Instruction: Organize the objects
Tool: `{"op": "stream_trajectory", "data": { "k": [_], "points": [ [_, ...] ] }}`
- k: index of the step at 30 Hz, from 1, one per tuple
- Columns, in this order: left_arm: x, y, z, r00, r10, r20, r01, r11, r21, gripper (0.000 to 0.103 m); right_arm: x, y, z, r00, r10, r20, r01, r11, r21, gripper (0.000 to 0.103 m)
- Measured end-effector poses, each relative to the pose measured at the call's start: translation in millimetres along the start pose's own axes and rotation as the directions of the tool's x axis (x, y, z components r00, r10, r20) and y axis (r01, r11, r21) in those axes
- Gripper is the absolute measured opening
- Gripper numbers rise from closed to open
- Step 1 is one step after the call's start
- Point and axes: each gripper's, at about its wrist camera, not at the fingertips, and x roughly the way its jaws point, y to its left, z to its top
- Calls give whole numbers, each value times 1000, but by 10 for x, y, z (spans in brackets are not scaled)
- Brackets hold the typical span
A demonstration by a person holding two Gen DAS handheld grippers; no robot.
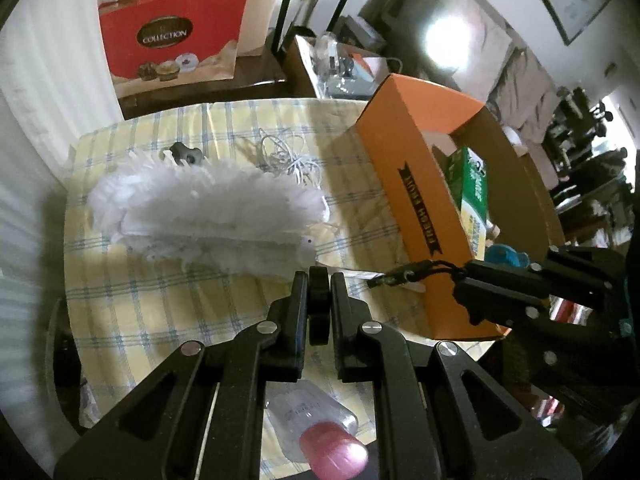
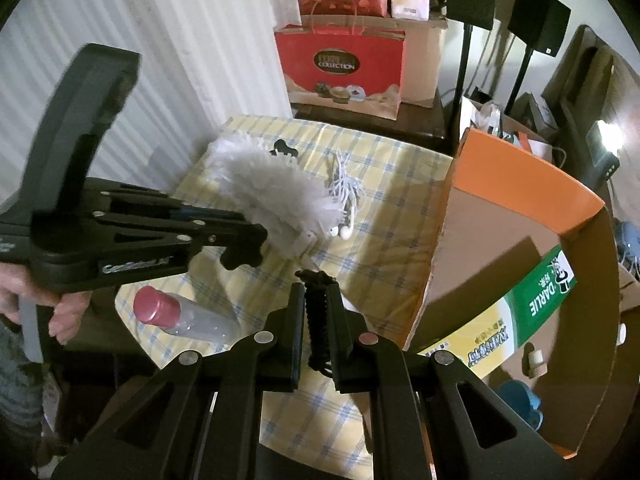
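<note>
On the yellow checked tablecloth lie a fluffy white duster, a tangle of white earphone cable, a small black lobed piece and a clear bottle with a pink cap. My left gripper is shut on a flat black piece just short of the duster's near end; what that piece is I cannot tell. My right gripper is shut on a black braided cord beside the orange box.
The orange box stands open at the table's right edge and holds a green toothpaste carton and a blue thing. A red paper bag stands on a dark shelf behind the table. A white wall runs along the left.
</note>
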Motion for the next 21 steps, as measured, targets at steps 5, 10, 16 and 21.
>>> {"op": "stream_trajectory", "data": {
  "k": [5,10,16,21],
  "points": [
    [-42,-3,-42,1000,7,1,-7,1000,-11,10,49,-5,-24,1000,-5,-27,5,1000,1,9],
    [-182,-90,-67,1000,7,27,-7,1000,-7,10,-39,-53,-36,1000,-9,-9,9,1000,15,9],
    [-311,-225,-53,998,-5,57,6,1000,-7,10,-219,-95,-24,1000,-24,18,24,1000,15,9],
    [-356,-419,-65,997,-16,70,15,1000,12,10,-366,-152,-50,999,-40,35,39,999,16,9]
  ]
}}
